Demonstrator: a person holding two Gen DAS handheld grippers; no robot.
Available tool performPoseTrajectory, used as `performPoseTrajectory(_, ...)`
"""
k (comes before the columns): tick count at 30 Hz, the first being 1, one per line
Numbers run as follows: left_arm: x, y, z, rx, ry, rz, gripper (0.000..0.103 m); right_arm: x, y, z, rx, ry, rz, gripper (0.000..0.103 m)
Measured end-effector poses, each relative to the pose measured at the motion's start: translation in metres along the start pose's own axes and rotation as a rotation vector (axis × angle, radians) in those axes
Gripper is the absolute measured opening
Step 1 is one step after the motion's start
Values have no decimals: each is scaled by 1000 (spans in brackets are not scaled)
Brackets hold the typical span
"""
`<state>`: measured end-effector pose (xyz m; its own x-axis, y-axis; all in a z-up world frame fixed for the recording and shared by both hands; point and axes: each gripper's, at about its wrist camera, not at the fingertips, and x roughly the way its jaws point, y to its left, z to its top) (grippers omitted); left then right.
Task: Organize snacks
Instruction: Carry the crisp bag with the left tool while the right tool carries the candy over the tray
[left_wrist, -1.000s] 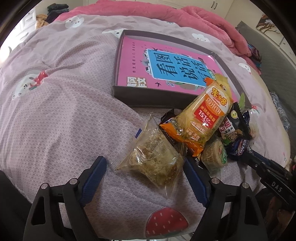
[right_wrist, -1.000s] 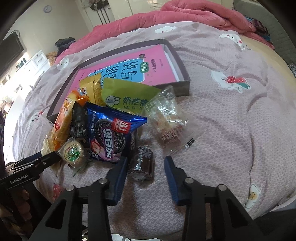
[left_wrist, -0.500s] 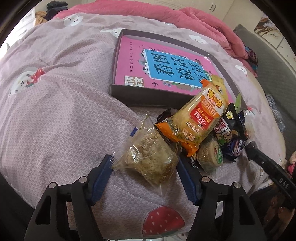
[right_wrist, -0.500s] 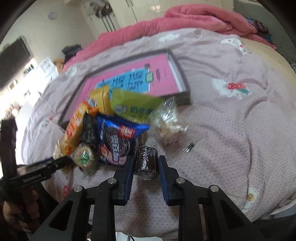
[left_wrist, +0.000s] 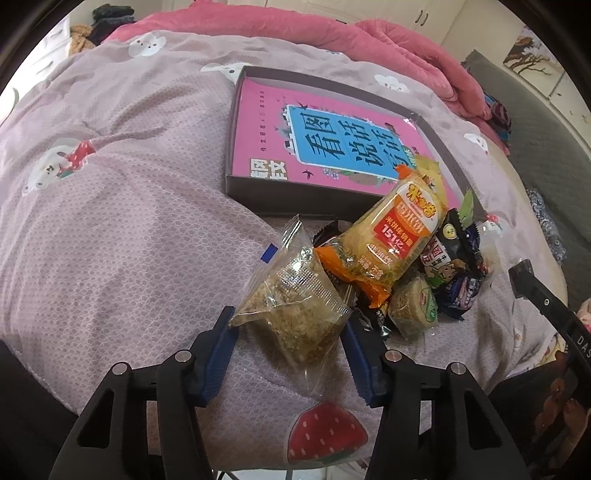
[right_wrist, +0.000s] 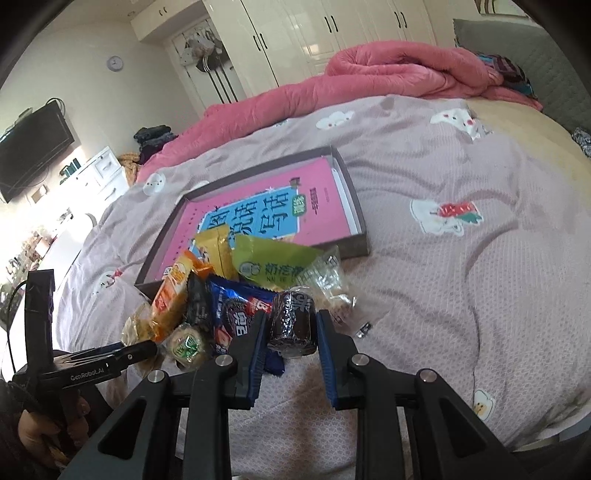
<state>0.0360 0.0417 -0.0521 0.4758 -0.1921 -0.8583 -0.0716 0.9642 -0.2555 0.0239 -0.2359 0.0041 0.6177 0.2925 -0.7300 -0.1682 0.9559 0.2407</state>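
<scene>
Left gripper (left_wrist: 290, 345) closing, blue pads touching both edges of clear pack of crumbly brown snack (left_wrist: 291, 302) at near left edge of snack pile. Right gripper (right_wrist: 290, 345) narrow, clamped on dark round wrapped snack (right_wrist: 293, 320), raised off mauve quilt (right_wrist: 461, 295). Pile just behind: orange rice-cracker pack (left_wrist: 391, 240), blue cookie pack (right_wrist: 236, 317), green pack (right_wrist: 273, 264). Grey box (left_wrist: 295, 194) with pink book (left_wrist: 332, 144) beyond, 2 packs leaning over its near rim.
</scene>
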Motion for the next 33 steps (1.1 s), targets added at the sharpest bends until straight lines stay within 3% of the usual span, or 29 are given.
performPoseTrajectory(11, -36, -2, 0, 5, -90, 12, 57, -18, 0, 16, -37, -77, 2, 27)
performPoseTrajectory(18, -47, -1, 16, -7, -137, -7, 57, -14, -8, 31, -35, -114, 0, 27)
performPoseTrajectory(33, -35, -6, 61, -17, -176, 4, 57, 22, -11, 74, -57, -117, 32, 27)
